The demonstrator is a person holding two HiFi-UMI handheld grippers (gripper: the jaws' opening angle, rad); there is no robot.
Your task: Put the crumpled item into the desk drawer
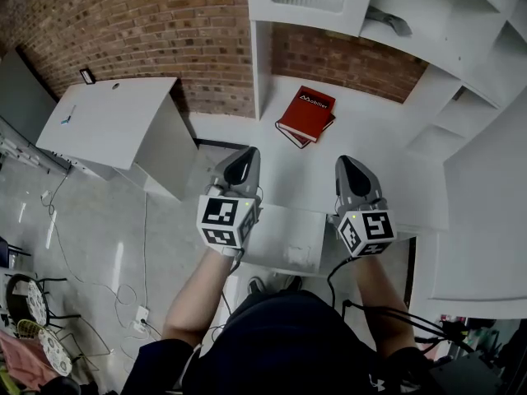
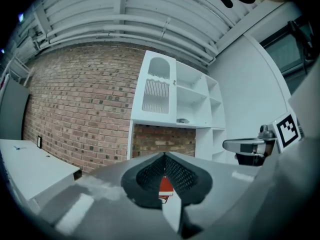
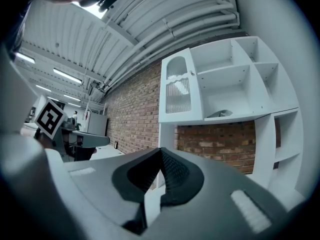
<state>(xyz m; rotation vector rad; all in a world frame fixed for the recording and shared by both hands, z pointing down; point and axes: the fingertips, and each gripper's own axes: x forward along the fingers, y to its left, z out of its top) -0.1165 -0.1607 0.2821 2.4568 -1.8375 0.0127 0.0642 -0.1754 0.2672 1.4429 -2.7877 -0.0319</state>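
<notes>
Two clenched, empty tools, left gripper (image 1: 240, 168) and right gripper (image 1: 352, 172), hover side by side over the desk (image 1: 372, 137), apparently ready to begin. The crumpled item (image 1: 387, 20) lies untouched on the shelf (image 1: 424, 44) at one o'clock.

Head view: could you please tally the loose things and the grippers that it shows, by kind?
Red books: 2, stacked
Crumpled item: 1
Grippers: 2, left gripper and right gripper
Total: 5
</notes>
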